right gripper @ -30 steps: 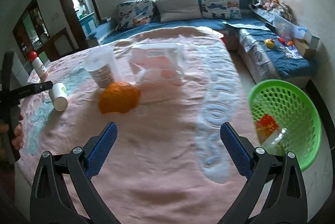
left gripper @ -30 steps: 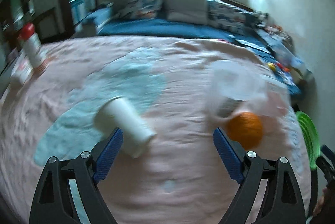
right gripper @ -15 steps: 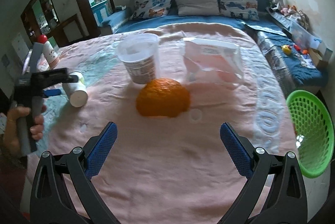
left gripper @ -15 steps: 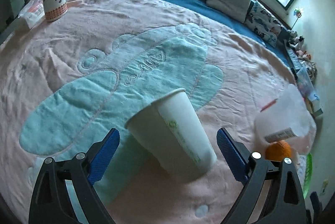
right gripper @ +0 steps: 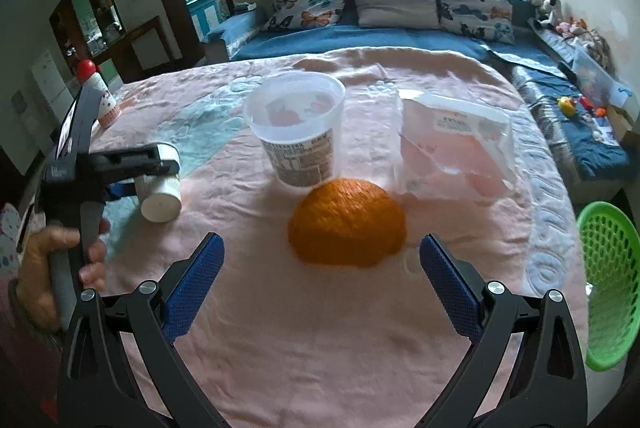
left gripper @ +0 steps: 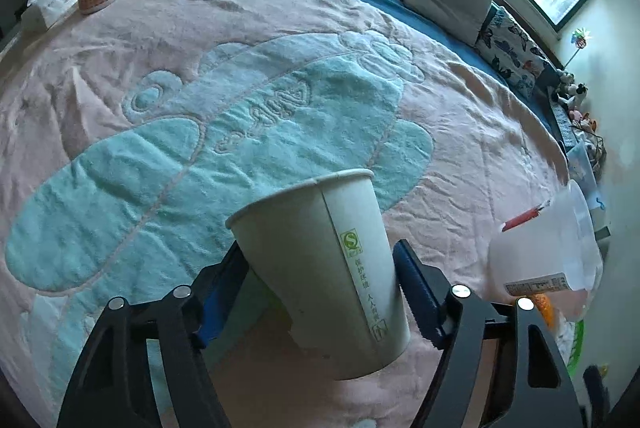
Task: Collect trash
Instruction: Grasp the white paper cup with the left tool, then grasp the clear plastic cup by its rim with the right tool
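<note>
Both grippers are showing black angular frames with round silver screws; left gripper (left gripper: pixel 320 292) and right gripper (right gripper: pixel 322 268) are wearing blue textured pads (right gripper: pixel 192 282); bare-skinned hand (right gripper: pixel 52 268) is showing, perhaps a patterned sleeve beside it.

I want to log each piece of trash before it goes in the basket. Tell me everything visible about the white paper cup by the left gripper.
The white paper cup is a plain tapered cup with a rolled rim, a side seam and a small green logo above printed characters. It lies on its side on the pink and teal plush blanket, open mouth pointing away from the left wrist camera, flat base nearest it. It looks uncrushed; its inside is not visible. The left gripper has its blue-padded fingers closed against both sides of the cup.
</note>
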`<state>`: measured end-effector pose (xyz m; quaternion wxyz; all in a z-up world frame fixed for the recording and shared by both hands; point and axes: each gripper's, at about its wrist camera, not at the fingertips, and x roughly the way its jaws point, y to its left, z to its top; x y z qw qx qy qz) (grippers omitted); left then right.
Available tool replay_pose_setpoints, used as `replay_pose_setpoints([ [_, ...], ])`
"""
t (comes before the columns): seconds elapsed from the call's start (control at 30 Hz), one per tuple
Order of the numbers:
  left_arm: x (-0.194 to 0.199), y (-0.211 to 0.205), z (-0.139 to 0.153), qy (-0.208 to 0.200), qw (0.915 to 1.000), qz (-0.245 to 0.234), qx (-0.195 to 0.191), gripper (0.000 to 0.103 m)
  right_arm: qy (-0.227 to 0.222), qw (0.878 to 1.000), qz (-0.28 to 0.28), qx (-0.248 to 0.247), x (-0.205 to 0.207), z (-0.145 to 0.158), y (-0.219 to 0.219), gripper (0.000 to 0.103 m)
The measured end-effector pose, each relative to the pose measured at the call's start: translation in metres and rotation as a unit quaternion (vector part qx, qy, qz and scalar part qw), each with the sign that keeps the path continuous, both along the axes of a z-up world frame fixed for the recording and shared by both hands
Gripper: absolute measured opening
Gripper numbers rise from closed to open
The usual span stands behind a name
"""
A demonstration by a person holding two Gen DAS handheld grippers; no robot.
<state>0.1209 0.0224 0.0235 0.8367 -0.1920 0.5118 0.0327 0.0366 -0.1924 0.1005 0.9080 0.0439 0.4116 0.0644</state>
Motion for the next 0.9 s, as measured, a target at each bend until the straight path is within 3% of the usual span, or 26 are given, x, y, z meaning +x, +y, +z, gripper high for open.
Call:
replay_pose_setpoints([
  [0.33, -0.004, -0.009, 0.007, -0.023, 0.9990, -0.037, 0.006, 0.063, 0.006, 1.000, 0.023, 0.008, 0.063, -0.006, 0.013, 0.097],
  [0.47, -0.008, -0.010, 0.009, -0.027, 0.9984, -0.049, 0.009, 0.063, 0.003, 0.999, 0.028, -0.019, 0.084, -0.009, 0.026, 0.097],
  [0.6, -0.015, -0.008, 0.012, -0.031, 0.9984, -0.047, 0.011, 0.063, -0.001, 0.999, 0.027, -0.039, 0.098, -0.012, 0.031, 0.097],
  [0.9, -0.030, -0.013, 0.024, -0.046, 0.9973, -0.051, 0.029, 0.063, 0.002, 0.999, 0.034, -0.032, 0.118, -0.021, 0.032, 0.098],
])
